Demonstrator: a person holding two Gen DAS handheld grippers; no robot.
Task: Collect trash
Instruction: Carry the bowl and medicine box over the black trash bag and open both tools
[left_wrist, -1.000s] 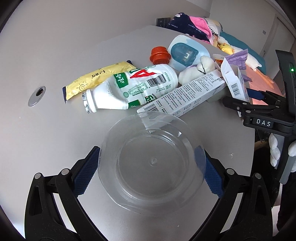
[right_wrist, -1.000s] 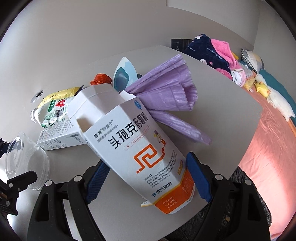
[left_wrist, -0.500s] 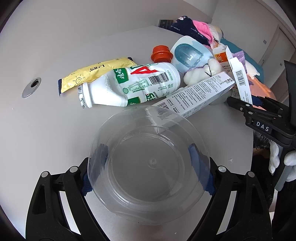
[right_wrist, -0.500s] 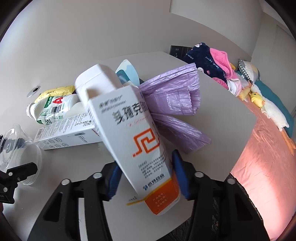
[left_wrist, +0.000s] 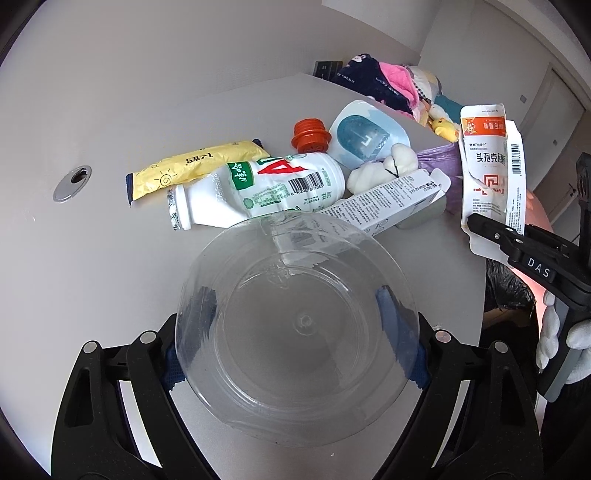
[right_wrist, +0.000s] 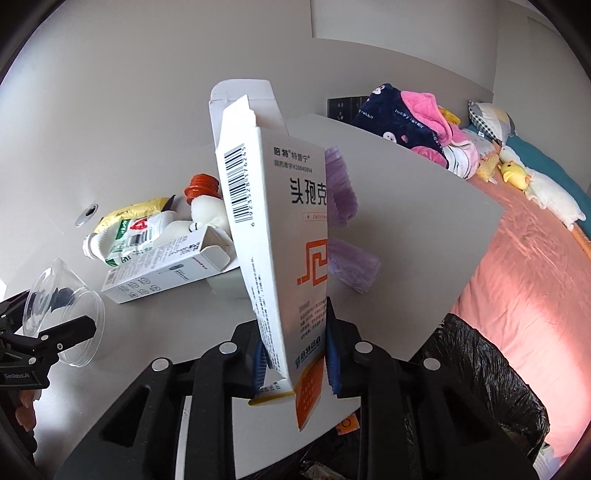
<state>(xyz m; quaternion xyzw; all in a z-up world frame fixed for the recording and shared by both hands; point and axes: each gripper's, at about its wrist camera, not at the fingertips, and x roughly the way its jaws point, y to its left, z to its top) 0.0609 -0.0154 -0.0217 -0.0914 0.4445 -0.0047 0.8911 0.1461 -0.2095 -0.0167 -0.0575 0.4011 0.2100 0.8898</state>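
The table (left_wrist: 110, 258) carries the litter at its far side, and a black-lined bin (right_wrist: 491, 376) sits just off its near right corner, low beside the pink bed. That is the relation that matters: the bin lies below and to the right of the right gripper (right_wrist: 293, 363), so that hand looks much the nearer to it.

The right gripper's jaws are closing on the near end of a medicine box (right_wrist: 280, 236) and already press both its faces; its long axis stands nearly upright, tipped a little left, clear of the table. I'd judge a short swing right and down would put it over the bin.

The left gripper (left_wrist: 295, 332), jaws wide, has a clear cup (left_wrist: 295, 325) between its pads (it looks clamped at the sides). Behind it lie a white bottle (left_wrist: 258, 192), a long carton (left_wrist: 384, 203), a yellow wrapper (left_wrist: 195, 166) and an orange cap (left_wrist: 310, 134).
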